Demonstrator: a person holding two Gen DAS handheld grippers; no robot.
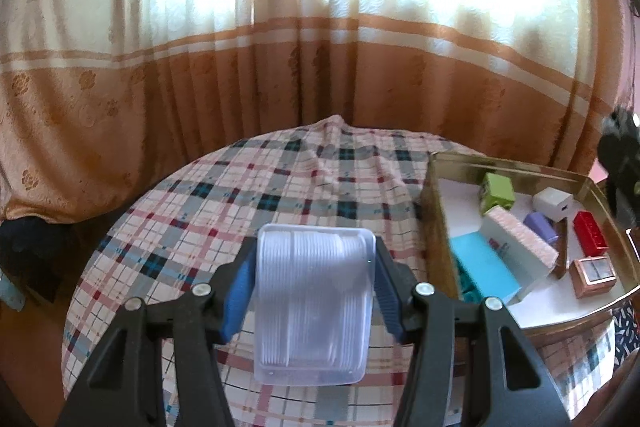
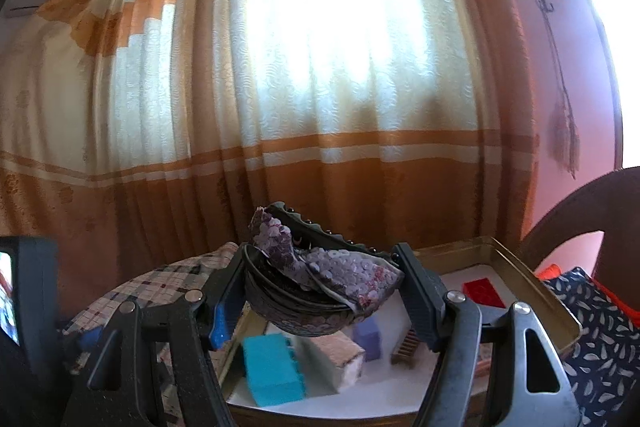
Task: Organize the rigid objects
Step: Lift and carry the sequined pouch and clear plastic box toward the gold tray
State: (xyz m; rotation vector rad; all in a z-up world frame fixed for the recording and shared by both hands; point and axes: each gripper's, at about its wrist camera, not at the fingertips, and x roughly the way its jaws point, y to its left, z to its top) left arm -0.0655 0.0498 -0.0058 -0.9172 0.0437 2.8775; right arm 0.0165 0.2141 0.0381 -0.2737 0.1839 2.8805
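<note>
My left gripper (image 1: 316, 247) is shut on a clear plastic box of cotton swabs (image 1: 312, 307), held above the plaid tablecloth (image 1: 240, 207). To its right stands a gold tin tray (image 1: 500, 163) holding a green box (image 1: 498, 193), a white cube (image 1: 554, 203), a purple block (image 1: 540, 225), a red brick (image 1: 590, 233), a copper box (image 1: 592, 275), a teal box (image 1: 486, 267) and a white-and-pink box (image 1: 516, 247). My right gripper (image 2: 320, 255) is shut on a dark bundle of headbands with sequined purple fabric (image 2: 320, 279), above the near left part of the tray (image 2: 532, 275).
An orange and cream curtain (image 1: 280, 87) hangs close behind the round table. A dark feather-print cushion (image 2: 600, 327) and a chair back (image 2: 580, 211) lie to the right of the tray. The left hand's device (image 2: 24, 287) shows at the left edge of the right wrist view.
</note>
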